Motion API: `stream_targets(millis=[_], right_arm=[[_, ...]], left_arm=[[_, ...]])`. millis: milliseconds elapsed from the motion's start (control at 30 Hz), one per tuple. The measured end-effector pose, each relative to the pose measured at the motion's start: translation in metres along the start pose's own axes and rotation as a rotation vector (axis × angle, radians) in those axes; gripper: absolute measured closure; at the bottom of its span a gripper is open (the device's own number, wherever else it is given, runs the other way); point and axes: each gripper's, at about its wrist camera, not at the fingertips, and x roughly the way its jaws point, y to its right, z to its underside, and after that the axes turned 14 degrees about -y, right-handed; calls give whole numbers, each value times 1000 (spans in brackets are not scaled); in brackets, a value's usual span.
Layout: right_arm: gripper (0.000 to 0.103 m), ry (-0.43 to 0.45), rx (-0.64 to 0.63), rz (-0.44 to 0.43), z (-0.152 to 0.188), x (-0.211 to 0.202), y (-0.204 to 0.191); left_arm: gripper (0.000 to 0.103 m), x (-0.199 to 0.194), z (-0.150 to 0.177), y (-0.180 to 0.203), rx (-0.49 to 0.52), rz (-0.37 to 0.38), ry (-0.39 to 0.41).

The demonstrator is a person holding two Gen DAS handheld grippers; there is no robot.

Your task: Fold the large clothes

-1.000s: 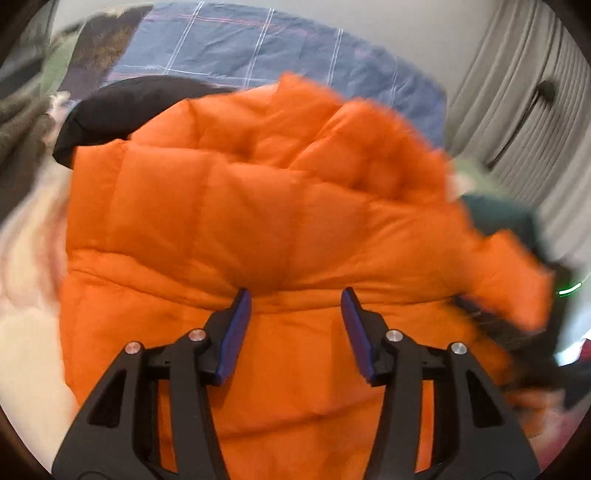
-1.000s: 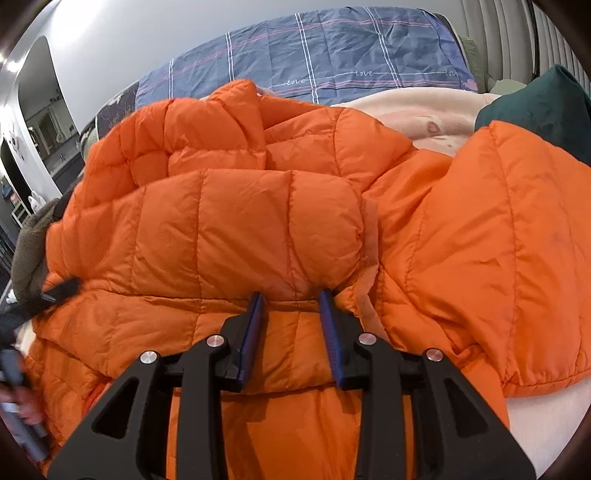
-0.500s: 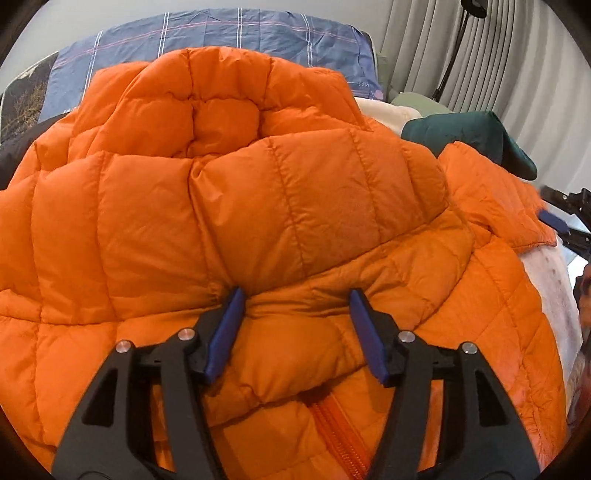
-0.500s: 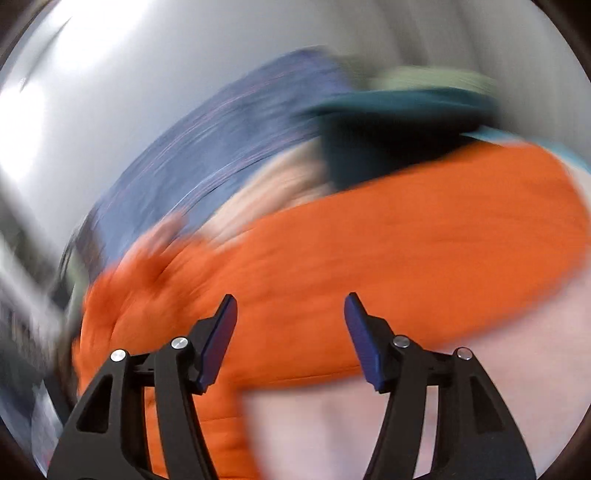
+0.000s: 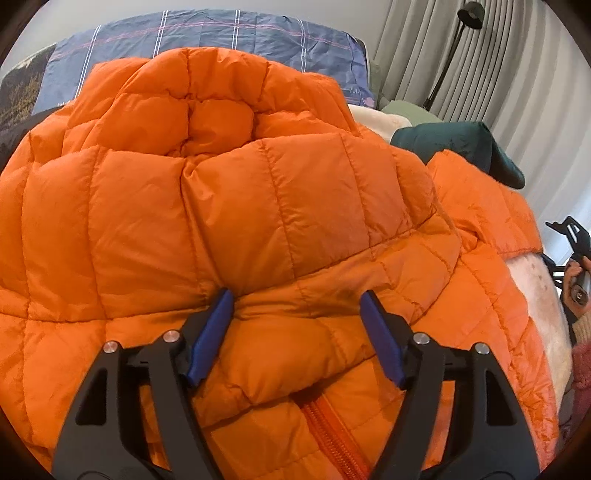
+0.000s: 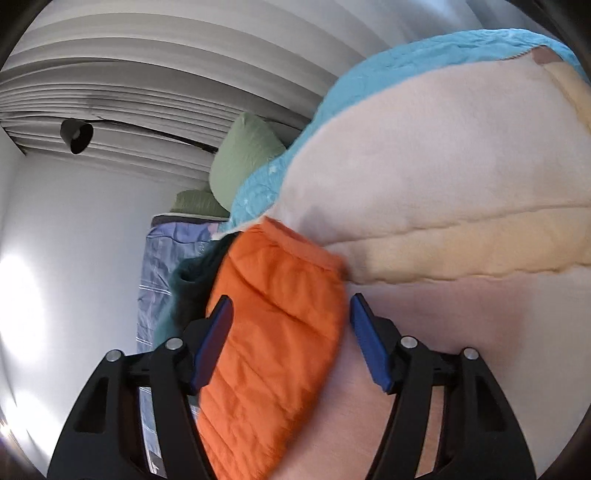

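Note:
An orange quilted puffer jacket (image 5: 236, 206) lies bunched on the bed and fills the left wrist view, its zipper (image 5: 332, 435) running toward me. My left gripper (image 5: 295, 314) is open, its jaws wide apart just over a puffy fold near the collar. In the right wrist view the camera is rolled sideways. An orange sleeve or edge of the jacket (image 6: 273, 332) lies between the wide-open jaws of my right gripper (image 6: 291, 314), not pinched. The right gripper also shows at the far right of the left wrist view (image 5: 572, 240).
A cream and pale yellow blanket (image 6: 443, 192) with a light blue edge covers the bed. A dark green garment (image 5: 458, 144) and a blue plaid pillow (image 5: 221, 37) lie behind the jacket. Green pillows (image 6: 243, 155), grey curtains (image 5: 517, 74) and a black floor lamp (image 5: 469, 11) stand beyond.
My right gripper opened, let go of the jacket, swung to the right and rolled sideways over the jacket's edge. My left gripper moved in over the collar fold and stays open.

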Motion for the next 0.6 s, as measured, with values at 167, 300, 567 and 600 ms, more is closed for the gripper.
stream_targets(millis=[167,300,567,600], right_arm=[[92,-56,-128,-89,15,9,-48],[102,-154,-459,-212,85,7,-135],[102,-394,-1056,-275,294,29,-246],[101,-403,-1085,-224,305,35,-242]], left_arm=[[29,-2,1,-5,-15,33,8],[27,-1,2,-5,-22,50,12],[27,-10,7,-20,-83,133,42],[27,-10,7,-21,-87,139,44]])
